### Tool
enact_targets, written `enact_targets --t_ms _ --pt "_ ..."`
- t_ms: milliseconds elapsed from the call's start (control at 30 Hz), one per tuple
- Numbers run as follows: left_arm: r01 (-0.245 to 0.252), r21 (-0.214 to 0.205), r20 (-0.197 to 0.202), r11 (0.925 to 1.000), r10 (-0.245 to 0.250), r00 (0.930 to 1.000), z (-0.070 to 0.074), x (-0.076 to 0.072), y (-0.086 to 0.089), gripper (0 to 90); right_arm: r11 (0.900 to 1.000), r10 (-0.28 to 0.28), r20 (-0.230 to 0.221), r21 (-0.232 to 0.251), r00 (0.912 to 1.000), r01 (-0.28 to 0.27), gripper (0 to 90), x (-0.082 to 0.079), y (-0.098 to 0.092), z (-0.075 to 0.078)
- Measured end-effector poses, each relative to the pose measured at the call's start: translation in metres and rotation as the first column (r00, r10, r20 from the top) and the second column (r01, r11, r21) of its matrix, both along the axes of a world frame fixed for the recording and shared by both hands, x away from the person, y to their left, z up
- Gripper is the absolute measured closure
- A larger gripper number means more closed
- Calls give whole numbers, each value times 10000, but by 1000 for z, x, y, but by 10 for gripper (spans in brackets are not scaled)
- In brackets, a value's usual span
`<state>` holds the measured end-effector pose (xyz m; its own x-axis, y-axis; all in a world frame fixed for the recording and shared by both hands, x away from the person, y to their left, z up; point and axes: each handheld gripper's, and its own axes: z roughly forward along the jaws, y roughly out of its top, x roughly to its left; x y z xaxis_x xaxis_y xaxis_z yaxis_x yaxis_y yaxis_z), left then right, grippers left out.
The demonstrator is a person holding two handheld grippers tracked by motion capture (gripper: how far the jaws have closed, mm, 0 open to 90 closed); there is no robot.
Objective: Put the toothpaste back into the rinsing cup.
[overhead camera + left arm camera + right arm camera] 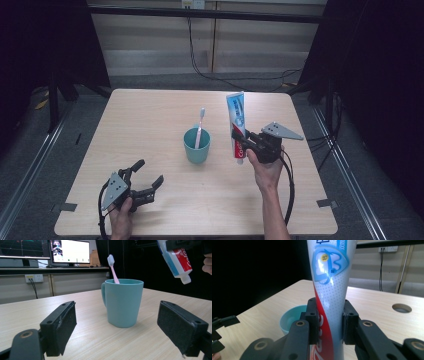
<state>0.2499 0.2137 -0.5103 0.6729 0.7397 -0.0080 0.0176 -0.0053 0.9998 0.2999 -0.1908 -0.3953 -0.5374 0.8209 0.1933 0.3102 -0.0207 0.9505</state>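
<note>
Left hand-held gripper (148, 176) low, jaws spread wide, right hand-held gripper (239, 141) raised, jaws clamped shut.

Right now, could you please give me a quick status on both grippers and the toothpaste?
Right gripper shut on toothpaste tube, cap down, off the table. Left gripper open, empty, low near table edge. Mug with toothbrush just left of tube; nothing between.

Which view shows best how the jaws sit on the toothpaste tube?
The right gripper view: the tube stands clamped between both pads, cap end down. The high view shows the right gripper holding it upright beside the cup. The left gripper view catches the capped end.
</note>
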Motion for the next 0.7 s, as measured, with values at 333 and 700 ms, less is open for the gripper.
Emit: enact_targets --t_ms 333,700 --pt "2 -20 -1 10000 -2 10000 0 0 0 157 9989 369 514 268 9980 -383 725 7 11 14" --pt "12 1 5 10000 -12 10000 0 0 0 156 9983 470 509 316 9976 -487 724 17 21 20"
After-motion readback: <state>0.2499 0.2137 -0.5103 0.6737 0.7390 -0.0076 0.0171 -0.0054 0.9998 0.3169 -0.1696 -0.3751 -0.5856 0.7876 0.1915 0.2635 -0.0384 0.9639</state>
